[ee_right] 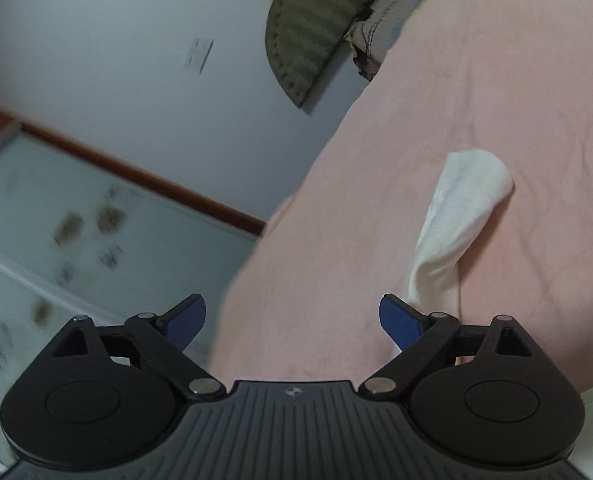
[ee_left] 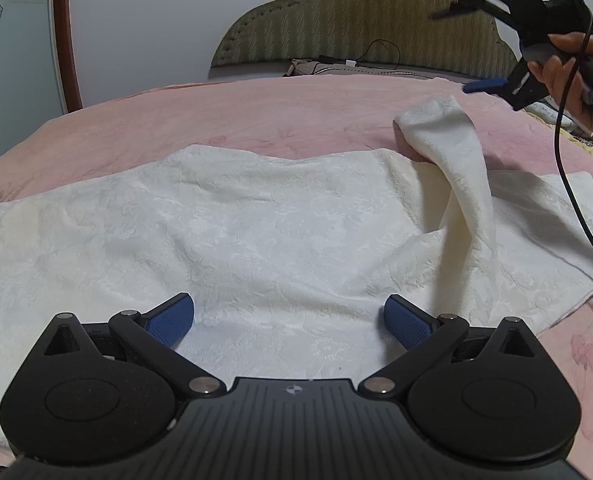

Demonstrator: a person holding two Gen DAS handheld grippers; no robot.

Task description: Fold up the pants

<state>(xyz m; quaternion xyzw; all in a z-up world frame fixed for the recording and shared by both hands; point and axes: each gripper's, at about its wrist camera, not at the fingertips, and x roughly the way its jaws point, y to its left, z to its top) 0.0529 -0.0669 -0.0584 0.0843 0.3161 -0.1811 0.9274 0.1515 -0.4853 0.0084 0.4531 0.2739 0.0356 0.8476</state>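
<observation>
- Left wrist view: left gripper spread wide, empty, low over cream pants lying flat on the pink bed; one end stands flipped up, fold unfinished.
- Right wrist view: right gripper wide apart, holding nothing, above bed; upturned pants end just beside it. Most folding remains, by appearance.

We find no readable text, number or brand name anywhere. The only sign is a small pale emblem, a four-pointed mark, on the ribbed black body of the left gripper and again on the right gripper.
</observation>
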